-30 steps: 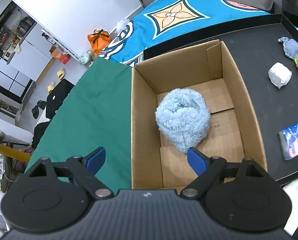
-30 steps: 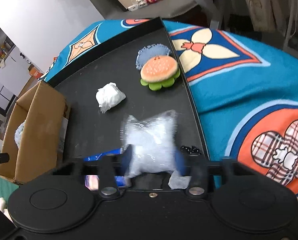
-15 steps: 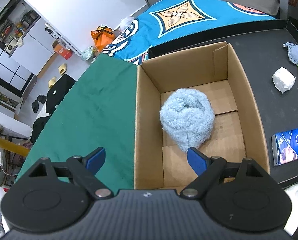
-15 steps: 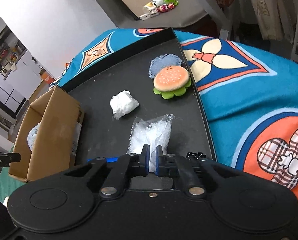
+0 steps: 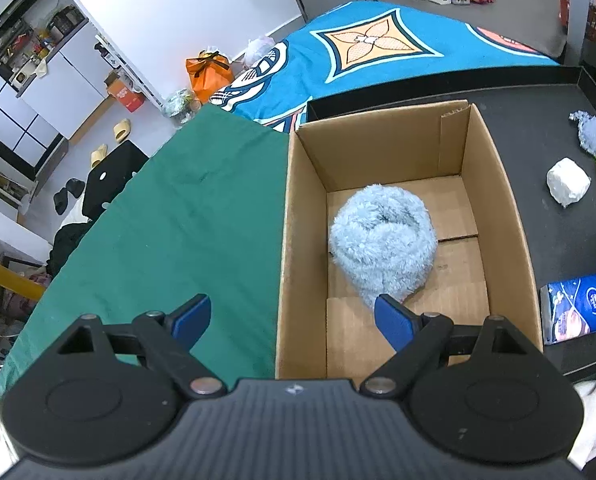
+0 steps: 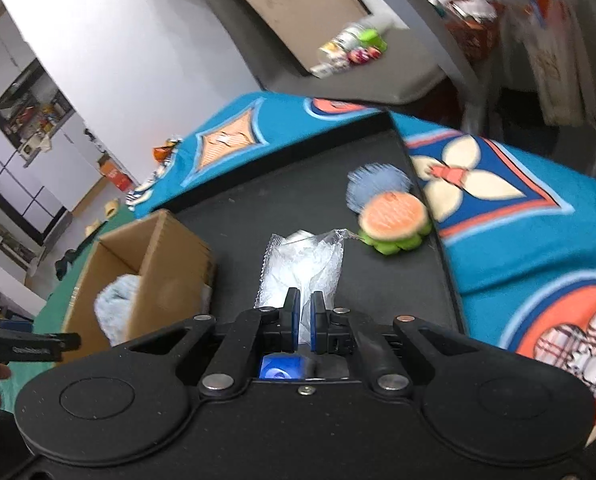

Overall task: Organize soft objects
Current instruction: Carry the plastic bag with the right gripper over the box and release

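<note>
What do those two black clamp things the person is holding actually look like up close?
Both are matte black plastic. The left gripper and right gripper each have two round discs at the base, angled link bars with silver pivot pins, and blue-padded fingers. The left body is ribbed with a small pale logo. No cables show.

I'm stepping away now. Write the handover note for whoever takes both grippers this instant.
Left gripper: open, holding nothing, over the near end of the cardboard box.
Right gripper: shut on the clear plastic packet, above the black tray.
Done: fluffy blue roll lies in the box.
Left: the held packet, white wad, burger plush and the blue fuzzy piece it touches, blue tissue pack, all on the tray.
</note>
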A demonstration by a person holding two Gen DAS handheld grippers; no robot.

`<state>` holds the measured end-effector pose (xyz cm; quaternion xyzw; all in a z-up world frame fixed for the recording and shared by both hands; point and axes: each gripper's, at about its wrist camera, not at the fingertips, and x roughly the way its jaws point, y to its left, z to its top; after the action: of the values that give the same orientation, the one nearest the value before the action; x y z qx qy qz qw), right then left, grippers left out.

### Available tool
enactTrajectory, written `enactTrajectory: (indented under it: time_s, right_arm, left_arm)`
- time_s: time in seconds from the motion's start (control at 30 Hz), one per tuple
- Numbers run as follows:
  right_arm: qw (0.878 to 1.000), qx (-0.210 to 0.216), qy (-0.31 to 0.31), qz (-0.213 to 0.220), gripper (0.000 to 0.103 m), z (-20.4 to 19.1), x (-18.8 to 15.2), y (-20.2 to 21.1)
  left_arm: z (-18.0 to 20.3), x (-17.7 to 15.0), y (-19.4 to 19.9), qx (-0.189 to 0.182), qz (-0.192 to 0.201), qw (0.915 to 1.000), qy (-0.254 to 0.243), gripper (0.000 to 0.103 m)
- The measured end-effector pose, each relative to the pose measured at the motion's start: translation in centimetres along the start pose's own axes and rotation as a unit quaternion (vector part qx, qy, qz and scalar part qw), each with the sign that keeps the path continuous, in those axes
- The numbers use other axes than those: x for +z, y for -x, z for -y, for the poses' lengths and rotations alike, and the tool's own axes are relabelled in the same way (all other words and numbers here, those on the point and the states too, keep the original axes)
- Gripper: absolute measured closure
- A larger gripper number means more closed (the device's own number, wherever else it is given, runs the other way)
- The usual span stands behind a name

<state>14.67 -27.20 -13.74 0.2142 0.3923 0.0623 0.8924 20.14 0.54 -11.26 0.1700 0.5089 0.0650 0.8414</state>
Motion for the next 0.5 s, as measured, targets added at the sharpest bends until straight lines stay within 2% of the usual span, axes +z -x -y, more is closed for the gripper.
enactTrajectory:
  time_s: [0.2, 0.5]
  right_arm:
    - [0.999, 0.015, 0.028, 0.014, 0.098, -3.4, 1.4, 0.0]
    - [0.998, 0.024, 0.052, 0.024, 0.098, -7.1, 2.4, -0.5]
  left_arm:
    - [-0.7, -0.1, 0.1, -0.008, 0.010, 0.9998, 0.014, 0.015]
    - [-1.6, -0.3, -0.5, -0.018, 0.003, 0.9994, 0.029, 0.017]
